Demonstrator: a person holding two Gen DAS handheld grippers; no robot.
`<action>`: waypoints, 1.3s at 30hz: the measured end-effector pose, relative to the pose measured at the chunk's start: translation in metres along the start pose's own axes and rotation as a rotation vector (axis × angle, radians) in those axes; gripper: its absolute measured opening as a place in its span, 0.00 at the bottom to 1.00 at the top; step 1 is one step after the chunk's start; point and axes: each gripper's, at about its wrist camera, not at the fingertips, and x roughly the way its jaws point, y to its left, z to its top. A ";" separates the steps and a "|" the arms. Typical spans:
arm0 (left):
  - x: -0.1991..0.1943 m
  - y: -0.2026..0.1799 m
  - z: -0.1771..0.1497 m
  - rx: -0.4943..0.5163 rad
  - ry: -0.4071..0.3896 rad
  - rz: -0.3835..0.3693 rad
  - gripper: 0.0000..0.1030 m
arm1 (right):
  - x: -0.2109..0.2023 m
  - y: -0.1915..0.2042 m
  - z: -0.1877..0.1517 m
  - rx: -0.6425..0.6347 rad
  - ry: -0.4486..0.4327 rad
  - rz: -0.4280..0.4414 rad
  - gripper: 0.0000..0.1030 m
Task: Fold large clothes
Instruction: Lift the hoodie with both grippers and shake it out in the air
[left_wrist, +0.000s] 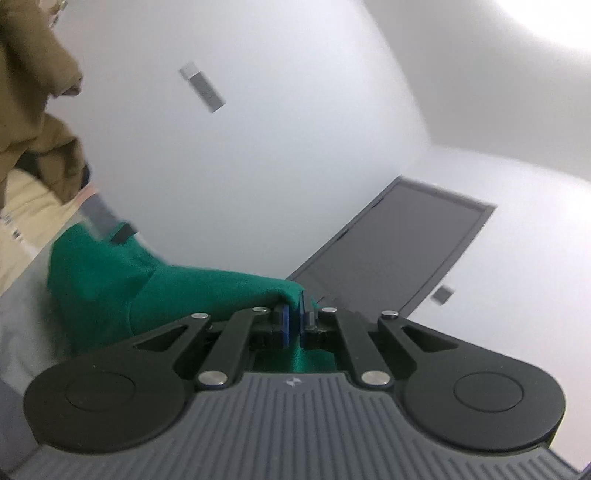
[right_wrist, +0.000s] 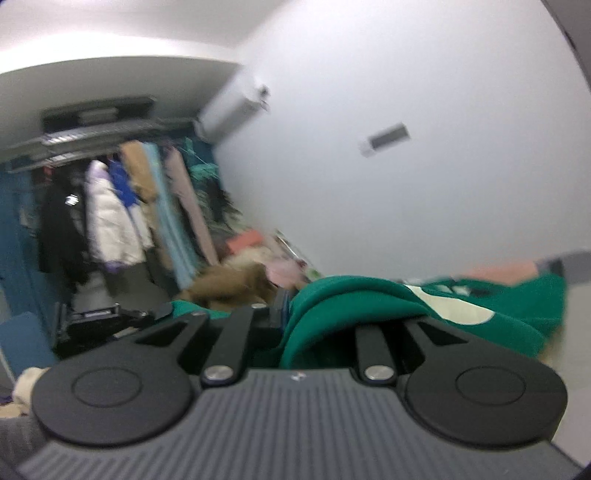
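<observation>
A green garment (left_wrist: 147, 291) with a cream patch (right_wrist: 454, 306) hangs between my two grippers. My left gripper (left_wrist: 295, 317) is shut on a pinch of the green cloth, which trails off to the left. My right gripper (right_wrist: 295, 314) is shut on the same garment (right_wrist: 351, 295); the cloth drapes over its right finger and hides it. Both views are tilted and blurred.
A white wall and a dark door (left_wrist: 399, 251) lie ahead of the left gripper. A brown garment (left_wrist: 33, 110) is at the left edge. A rack of hanging coats (right_wrist: 110, 206), a pile of clothes (right_wrist: 240, 273) and an air conditioner (right_wrist: 232, 107) show in the right wrist view.
</observation>
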 end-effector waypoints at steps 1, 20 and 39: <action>0.001 0.001 0.004 -0.002 -0.005 -0.011 0.05 | 0.001 -0.002 0.004 0.002 -0.020 0.017 0.18; 0.127 0.141 -0.044 -0.002 0.240 0.413 0.06 | 0.138 -0.141 -0.095 0.471 0.329 -0.354 0.18; 0.060 0.076 -0.033 -0.058 0.226 0.297 0.60 | 0.084 -0.086 -0.089 0.569 0.295 -0.239 0.80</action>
